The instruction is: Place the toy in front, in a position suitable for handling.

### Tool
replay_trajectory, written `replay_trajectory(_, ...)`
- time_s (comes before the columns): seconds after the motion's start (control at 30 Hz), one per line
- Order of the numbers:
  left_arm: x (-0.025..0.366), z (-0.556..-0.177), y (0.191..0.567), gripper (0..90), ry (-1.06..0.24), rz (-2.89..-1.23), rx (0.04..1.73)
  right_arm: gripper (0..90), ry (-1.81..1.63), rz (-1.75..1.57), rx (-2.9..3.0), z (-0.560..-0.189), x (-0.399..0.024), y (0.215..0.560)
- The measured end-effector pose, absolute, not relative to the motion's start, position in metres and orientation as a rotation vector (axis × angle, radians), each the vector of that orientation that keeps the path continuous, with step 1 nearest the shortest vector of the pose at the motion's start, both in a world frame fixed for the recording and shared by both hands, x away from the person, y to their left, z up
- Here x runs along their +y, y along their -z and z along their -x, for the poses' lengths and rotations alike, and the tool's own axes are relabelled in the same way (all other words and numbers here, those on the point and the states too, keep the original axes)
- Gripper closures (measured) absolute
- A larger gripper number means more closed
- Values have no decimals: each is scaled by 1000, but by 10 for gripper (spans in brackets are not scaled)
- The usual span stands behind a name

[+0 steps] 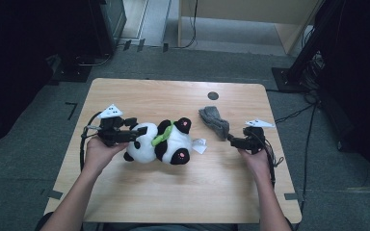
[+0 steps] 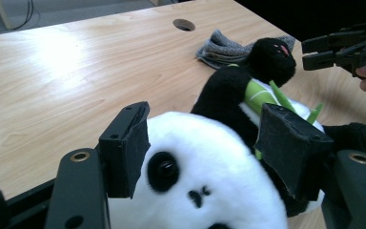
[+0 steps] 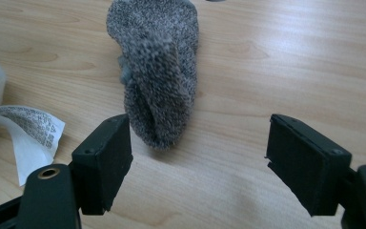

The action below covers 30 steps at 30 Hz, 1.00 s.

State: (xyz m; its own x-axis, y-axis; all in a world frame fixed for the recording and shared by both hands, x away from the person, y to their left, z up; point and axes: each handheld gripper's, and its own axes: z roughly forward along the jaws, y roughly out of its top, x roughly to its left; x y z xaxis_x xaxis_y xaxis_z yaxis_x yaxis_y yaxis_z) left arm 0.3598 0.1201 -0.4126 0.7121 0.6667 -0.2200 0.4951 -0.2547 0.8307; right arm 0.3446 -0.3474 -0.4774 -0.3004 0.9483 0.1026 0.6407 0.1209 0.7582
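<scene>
A black-and-white panda plush (image 1: pixel 161 144) with a green leaf at its neck lies on its side at the middle left of the wooden table (image 1: pixel 173 192). My left gripper (image 1: pixel 137 132) is shut on the panda's white head (image 2: pixel 209 191), one pad pressing on each side. A grey knitted sock (image 1: pixel 214 121) lies crumpled to the right of the panda. My right gripper (image 1: pixel 232 139) is open just short of the sock's near end (image 3: pixel 157 71), with bare wood between its pads. From the left gripper view, the right gripper (image 2: pixel 321 50) hovers beyond the panda's paw.
The panda's white printed label (image 3: pixel 28 129) curls on the wood between the plush and the sock. A round cable hole (image 1: pixel 213 95) sits near the table's far edge. Dark stands and cables surround the table on the floor.
</scene>
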Motion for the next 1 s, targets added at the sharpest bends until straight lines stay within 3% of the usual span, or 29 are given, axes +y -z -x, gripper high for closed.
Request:
replay_trajectory(0.8,147,-339,436,374,-221,-1955,885,289,-1013,-1418,2070,-378,-319,447)
replay_trajectory(1.0,152,-334,443,351,-160,-1947,878,284,-1049,-1416,2083,-390,-311,448)
